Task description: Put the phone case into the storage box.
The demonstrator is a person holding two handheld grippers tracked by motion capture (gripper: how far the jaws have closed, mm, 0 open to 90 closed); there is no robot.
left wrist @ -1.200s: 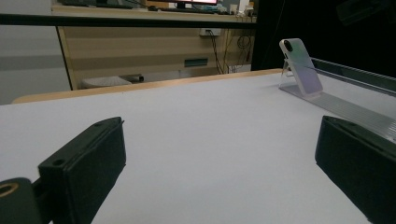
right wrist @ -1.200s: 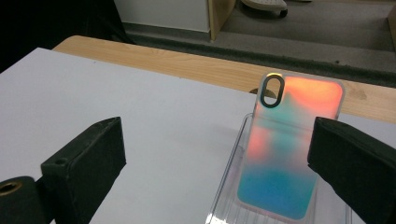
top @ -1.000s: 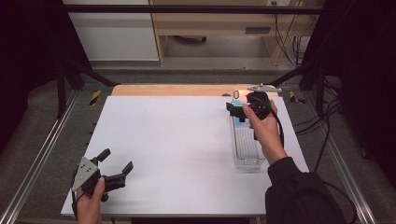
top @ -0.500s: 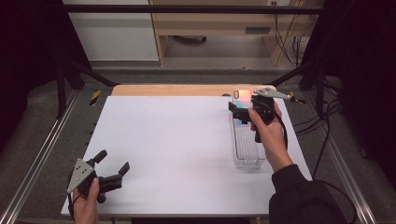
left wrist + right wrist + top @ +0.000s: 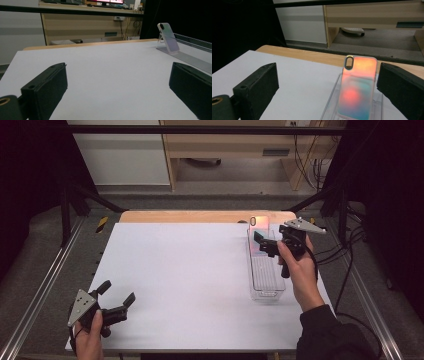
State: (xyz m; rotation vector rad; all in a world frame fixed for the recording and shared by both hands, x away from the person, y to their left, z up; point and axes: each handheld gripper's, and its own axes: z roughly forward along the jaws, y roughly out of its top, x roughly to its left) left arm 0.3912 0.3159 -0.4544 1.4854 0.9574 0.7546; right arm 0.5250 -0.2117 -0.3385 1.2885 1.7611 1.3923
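Case (image 5: 357, 86) upright in clear tray (image 5: 265, 280).

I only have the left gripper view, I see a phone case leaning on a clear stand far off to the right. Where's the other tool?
Observer: The right tool hovers over the far end of the clear tray, jaws open.
Operator: Is it touching the phone case?
Observer: No, the phone case stands between the open jaws, apart from both.
Operator: What colour is it up close?
Observer: Shimmering orange, fading to teal at the bottom.
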